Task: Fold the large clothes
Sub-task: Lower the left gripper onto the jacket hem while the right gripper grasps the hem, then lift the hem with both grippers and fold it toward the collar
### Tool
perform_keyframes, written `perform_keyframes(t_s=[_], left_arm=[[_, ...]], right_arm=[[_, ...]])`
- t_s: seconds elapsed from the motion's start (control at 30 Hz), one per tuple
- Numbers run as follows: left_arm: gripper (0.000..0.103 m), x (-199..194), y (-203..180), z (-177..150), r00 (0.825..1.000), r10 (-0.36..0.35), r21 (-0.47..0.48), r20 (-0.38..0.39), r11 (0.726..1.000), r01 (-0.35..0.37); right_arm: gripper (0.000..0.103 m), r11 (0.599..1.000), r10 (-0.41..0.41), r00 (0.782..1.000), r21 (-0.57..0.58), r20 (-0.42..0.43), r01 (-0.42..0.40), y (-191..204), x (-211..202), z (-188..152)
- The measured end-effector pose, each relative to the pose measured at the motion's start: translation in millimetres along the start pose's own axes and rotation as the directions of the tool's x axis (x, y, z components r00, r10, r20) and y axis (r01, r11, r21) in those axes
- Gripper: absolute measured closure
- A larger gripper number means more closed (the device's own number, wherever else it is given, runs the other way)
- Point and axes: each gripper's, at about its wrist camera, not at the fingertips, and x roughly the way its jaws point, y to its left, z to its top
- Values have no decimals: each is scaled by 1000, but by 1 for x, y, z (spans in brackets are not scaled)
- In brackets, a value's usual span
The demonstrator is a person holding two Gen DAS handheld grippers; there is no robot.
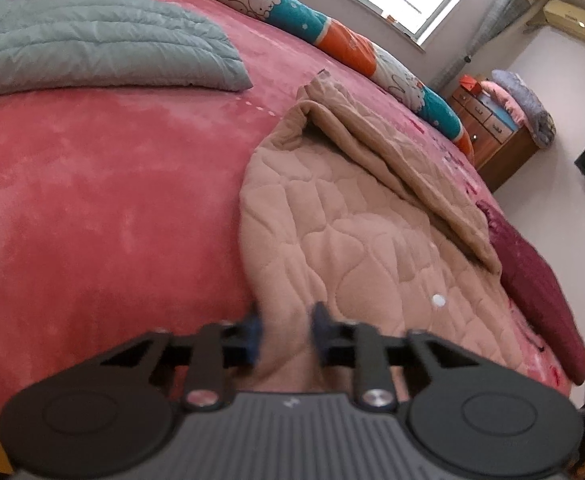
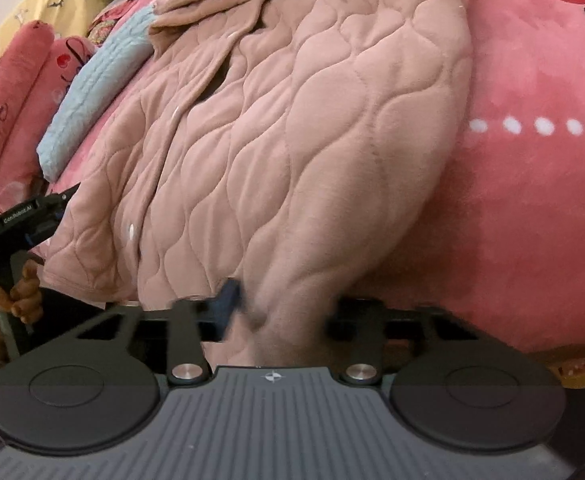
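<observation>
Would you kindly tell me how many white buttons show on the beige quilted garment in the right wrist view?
2: one button mid-front, one button nearer the hem of the garment; folds may hide others.

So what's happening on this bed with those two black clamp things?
A person is folding a quilted pinkish-tan garment spread on a pink bed cover, using a hand-held gripper in each hand. The left gripper has pinched the garment's near edge at one side. The right gripper has a bunch of the same edge between its fingers. A folded grey-blue quilted piece lies further back, untouched.
</observation>
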Motion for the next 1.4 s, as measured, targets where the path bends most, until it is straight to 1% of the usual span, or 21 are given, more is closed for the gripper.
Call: perform_keyframes(t_s=[0.03, 0.13, 0.2, 0.27, 0.33, 0.37, 0.43, 0.47, 0.53, 0.63, 0.67, 0.83, 0.97, 1.0, 1.03, 1.1, 1.17, 1.23, 1.27, 1.33, 1.4], left_arm=[[90, -2, 2, 2, 1000, -9, -16, 2, 1000, 9], [92, -9, 8, 9, 999, -41, -59, 20, 997, 42], [92, -15, 9, 14, 997, -64, -82, 38, 994, 67], [92, -18, 9, 19, 995, -88, -103, 54, 990, 93], [92, -19, 9, 24, 991, -116, -130, 68, 984, 124], [93, -19, 9, 27, 989, -130, -147, 73, 979, 140], [93, -18, 5, 32, 985, -153, -163, 78, 973, 164], [93, -17, 2, 36, 983, -166, -167, 81, 970, 177], [93, -19, -2, 44, 976, -194, -179, 96, 962, 208], [93, -22, -7, 60, 965, -228, -199, 128, 948, 250], [93, -21, -10, 66, 963, -234, -200, 137, 945, 258], [93, -14, -27, 99, 943, -287, -201, 170, 927, 318], [93, 3, -41, 131, 935, -297, -199, 191, 921, 333], [93, 10, -45, 140, 934, -299, -209, 195, 918, 337], [93, 17, -47, 148, 935, -297, -213, 196, 917, 336], [93, 32, -53, 163, 941, -275, -216, 199, 924, 315], [93, 51, -57, 177, 946, -259, -236, 196, 924, 302], [93, 73, -59, 190, 956, -224, -269, 189, 925, 269], [93, 84, -61, 196, 962, -202, -268, 186, 931, 247], [92, 105, -61, 204, 972, -161, -285, 174, 936, 206], [92, 124, -61, 210, 978, -132, -291, 158, 941, 174]], right_arm=[[68, 1000, 9, 1000, 5, 7, -9, 0, -1, 0], [76, 999, 38, 999, 6, 40, -38, -1, -10, 2], [78, 996, 84, 994, 33, 74, -87, -4, -17, 3], [79, 984, 156, 981, 71, 113, -165, -11, -26, 5], [80, 962, 234, 958, 100, 166, -252, -17, -35, 6], [80, 948, 272, 943, 114, 192, -297, -20, -40, 7], [81, 906, 356, 902, 144, 245, -397, -28, -47, 8], [81, 875, 402, 873, 166, 275, -455, -33, -50, 9], [81, 820, 461, 827, 200, 323, -536, -43, -54, 11], [81, 744, 521, 761, 232, 387, -627, -53, -59, 15], [81, 717, 535, 739, 242, 410, -654, -57, -59, 17], [81, 634, 556, 660, 255, 505, -730, -64, -62, 29], [81, 585, 539, 613, 267, 578, -766, -73, -67, 52], [81, 576, 526, 605, 273, 598, -770, -79, -68, 57], [81, 573, 511, 602, 279, 613, -770, -83, -69, 64], [81, 571, 471, 602, 298, 645, -765, -91, -67, 80], [81, 559, 430, 604, 327, 671, -762, -100, -62, 94], [81, 552, 383, 611, 358, 693, -753, -115, -58, 111], [80, 540, 360, 613, 379, 703, -751, -122, -53, 119], [78, 524, 328, 613, 402, 719, -751, -133, -41, 131], [77, 527, 286, 631, 432, 721, -732, -145, -30, 142]])
